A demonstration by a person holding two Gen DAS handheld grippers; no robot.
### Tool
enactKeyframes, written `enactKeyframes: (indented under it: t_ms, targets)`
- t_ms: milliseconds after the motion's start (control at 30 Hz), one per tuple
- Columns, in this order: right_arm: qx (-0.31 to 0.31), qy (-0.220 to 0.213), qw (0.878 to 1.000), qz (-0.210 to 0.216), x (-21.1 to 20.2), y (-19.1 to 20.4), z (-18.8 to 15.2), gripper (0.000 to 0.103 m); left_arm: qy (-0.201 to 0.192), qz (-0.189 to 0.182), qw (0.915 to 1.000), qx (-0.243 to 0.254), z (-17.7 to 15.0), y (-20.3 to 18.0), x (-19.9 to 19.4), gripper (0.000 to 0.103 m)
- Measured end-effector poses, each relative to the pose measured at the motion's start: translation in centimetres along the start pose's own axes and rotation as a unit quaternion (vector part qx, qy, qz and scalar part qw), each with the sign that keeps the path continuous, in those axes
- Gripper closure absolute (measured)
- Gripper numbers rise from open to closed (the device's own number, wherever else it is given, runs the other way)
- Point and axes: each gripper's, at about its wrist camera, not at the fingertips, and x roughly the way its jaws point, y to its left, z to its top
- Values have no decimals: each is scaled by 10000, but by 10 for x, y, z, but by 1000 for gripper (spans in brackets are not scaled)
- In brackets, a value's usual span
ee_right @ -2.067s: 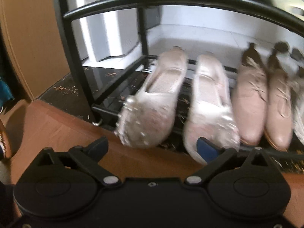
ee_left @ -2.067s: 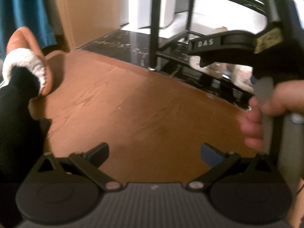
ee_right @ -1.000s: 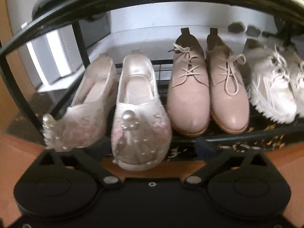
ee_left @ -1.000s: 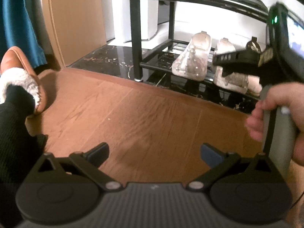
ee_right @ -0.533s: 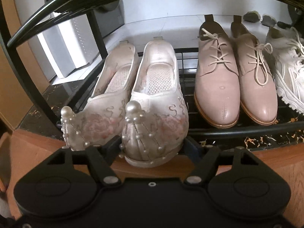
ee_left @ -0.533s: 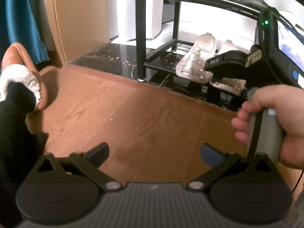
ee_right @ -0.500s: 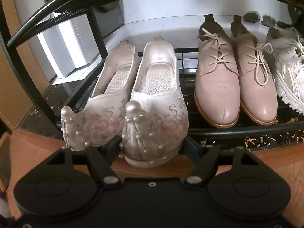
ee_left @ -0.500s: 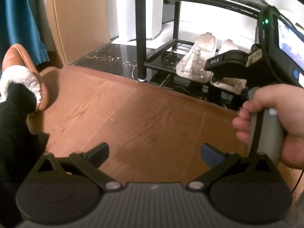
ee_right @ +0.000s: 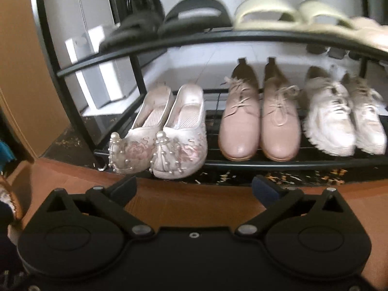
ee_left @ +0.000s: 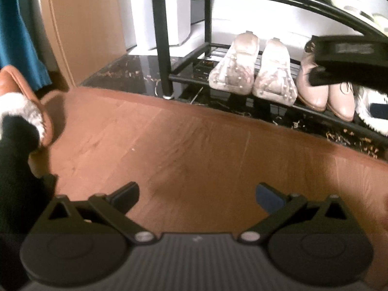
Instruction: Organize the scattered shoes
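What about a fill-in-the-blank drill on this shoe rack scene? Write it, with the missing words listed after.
1. On the black metal shoe rack, the pink lace-up leather shoes sit on the ____ shelf.
2. The pearl-beaded embroidered slippers stand to the ____ of that pair in the right wrist view.
3. The chunky white sneakers stand at the ____ end of that row.
4. The right gripper holds ____.

Missing words: lower; left; right; nothing

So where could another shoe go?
The bottom shelf is crowded: beaded slippers, pink lace-ups and white sneakers fill what shows of it. The bare room is the brown floor, between the shelf and the furry slipper.
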Motion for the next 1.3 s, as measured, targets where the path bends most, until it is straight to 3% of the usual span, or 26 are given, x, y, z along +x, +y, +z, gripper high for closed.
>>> enactKeyframes:
  t_ms: [67,133,333,500,633,833,1300]
  targets:
    - [33,-43,10000,-13,-13,-5,-3,0,18,101,9999,110,-1,-3,-4,1]
    - [112,-50,9999,-49,-32,-12,-10,0,141,-25,9999,94,-1,-4,-5,1]
    - [317,-33,9992,-221,-59,-29,-22,0,390,-886,9951,-191,-5,0,-10,1]
    - [532,4,9981,-323,-79,-49,-27,0,227,-1210,9919,-316,-5,1,-22,1]
    - [631,41,9972,-411,-88,-59,-30,0,222,-1209,9920,-277,-5,-3,-25,1]
    - [693,90,9968,-383,-89,-60,-31,0,257,-913,9954,95,-5,-18,-27,1]
    - [891,224,9948,-439,-83,-62,-33,0,414,-1245,9907,346,-9,-29,-25,1]
